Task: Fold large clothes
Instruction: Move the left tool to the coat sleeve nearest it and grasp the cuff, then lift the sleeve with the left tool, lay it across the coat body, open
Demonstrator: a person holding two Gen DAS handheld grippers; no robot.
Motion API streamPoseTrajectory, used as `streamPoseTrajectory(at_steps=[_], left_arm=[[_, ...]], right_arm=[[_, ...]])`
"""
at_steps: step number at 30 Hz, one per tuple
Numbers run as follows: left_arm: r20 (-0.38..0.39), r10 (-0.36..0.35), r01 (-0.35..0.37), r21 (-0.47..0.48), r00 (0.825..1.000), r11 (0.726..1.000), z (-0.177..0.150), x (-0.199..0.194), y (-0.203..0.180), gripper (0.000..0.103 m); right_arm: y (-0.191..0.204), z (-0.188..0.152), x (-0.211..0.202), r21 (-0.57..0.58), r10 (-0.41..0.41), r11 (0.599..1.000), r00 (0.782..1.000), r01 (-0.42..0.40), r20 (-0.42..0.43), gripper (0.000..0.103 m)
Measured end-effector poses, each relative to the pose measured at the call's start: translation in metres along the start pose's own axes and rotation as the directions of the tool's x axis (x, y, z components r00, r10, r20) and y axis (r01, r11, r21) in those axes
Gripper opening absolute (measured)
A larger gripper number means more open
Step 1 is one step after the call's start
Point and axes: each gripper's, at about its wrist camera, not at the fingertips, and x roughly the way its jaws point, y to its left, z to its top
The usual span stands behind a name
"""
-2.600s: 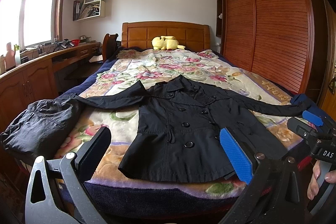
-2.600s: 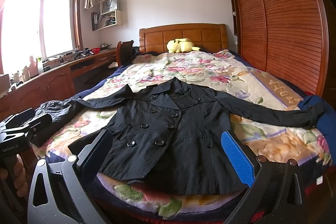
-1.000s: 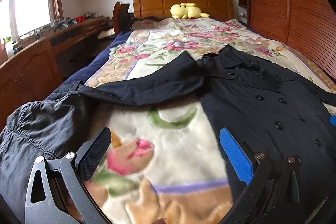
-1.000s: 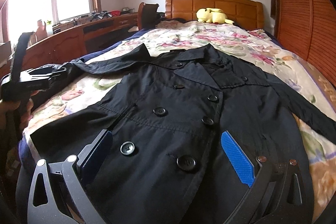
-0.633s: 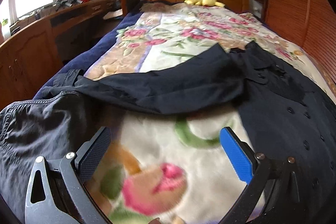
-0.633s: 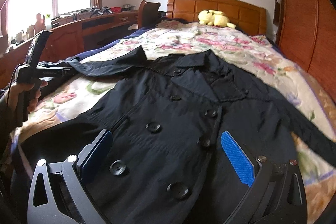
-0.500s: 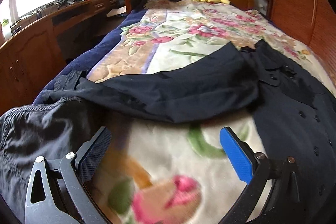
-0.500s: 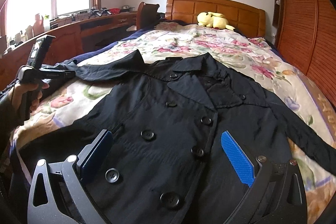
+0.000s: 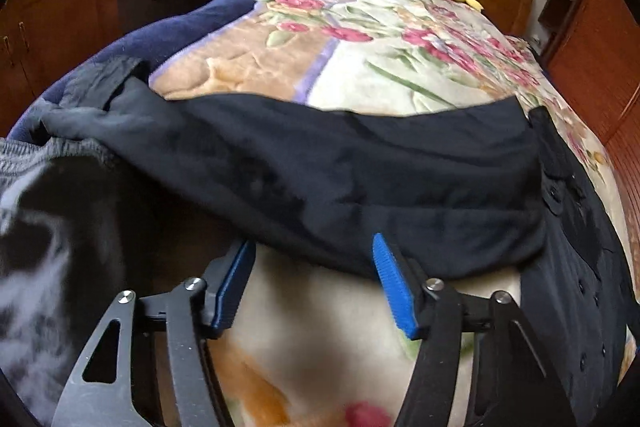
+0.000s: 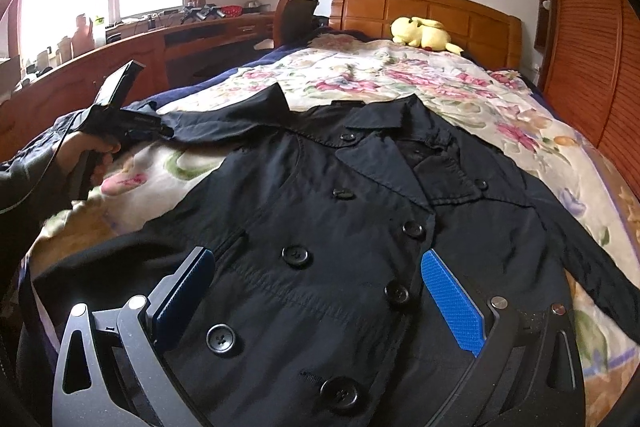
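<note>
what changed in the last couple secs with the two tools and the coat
The left tool moved in from the bed's foot to the coat's left sleeve, jaws narrowed but not gripping it. The right tool advanced over the coat front, open. The coat stayed spread flat.

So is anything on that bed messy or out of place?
Mostly tidy: the black coat lies flat and buttoned on the floral blanket. One oddity: a second dark garment sits bunched at the bed's left edge, and the coat's sleeve end lies against it. A yellow plush toy rests by the headboard.
</note>
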Motion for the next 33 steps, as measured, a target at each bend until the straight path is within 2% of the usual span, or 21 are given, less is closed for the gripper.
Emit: streamPoseTrajectory(at_steps=[2,4,6,8,10,16,22,27,33], left_arm=[[0.017,0.003,-0.003,-0.003,1.000,1.000,0.004,0.001,0.001,0.043],[0.007,0.017,-0.017,-0.014,1.000,1.000,0.008,0.005,0.004,0.042],[0.003,0.016,-0.016,-0.021,1.000,1.000,0.012,0.009,0.006,0.034],[-0.002,0.025,-0.025,-0.017,1.000,1.000,0.015,0.013,0.007,0.016],[0.009,0.029,-0.028,-0.008,1.000,1.000,0.017,0.012,0.005,0.009],[0.099,0.032,-0.044,0.123,0.995,0.991,0.021,-0.023,-0.034,0.005],[0.146,-0.073,0.030,0.278,0.987,0.960,0.021,-0.074,-0.098,0.004],[0.131,-0.152,0.087,0.404,0.980,0.911,0.010,-0.113,-0.160,0.005],[0.061,-0.175,0.123,0.497,0.983,0.859,-0.016,-0.130,-0.197,0.005]], right_arm=[[0.000,0.000,0.002,-0.004,-0.001,1.000,1.000,0.001,-0.008,0.103],[-0.001,-0.001,0.003,-0.004,0.000,1.000,1.000,0.000,-0.015,0.103],[-0.003,-0.001,0.004,0.002,0.002,1.000,1.000,-0.002,-0.020,0.103],[-0.005,-0.001,0.005,0.010,0.001,1.000,1.000,-0.001,-0.022,0.103],[-0.008,-0.001,0.004,0.018,-0.001,1.000,1.000,0.001,-0.022,0.103],[-0.013,-0.009,-0.009,0.050,-0.021,0.999,1.000,0.021,-0.012,0.103],[-0.022,-0.018,-0.029,0.092,-0.043,0.995,0.999,0.043,0.000,0.103],[-0.023,-0.024,-0.048,0.112,-0.060,0.992,0.998,0.058,0.016,0.103],[-0.028,-0.032,-0.064,0.142,-0.070,0.988,0.997,0.067,0.017,0.103]])
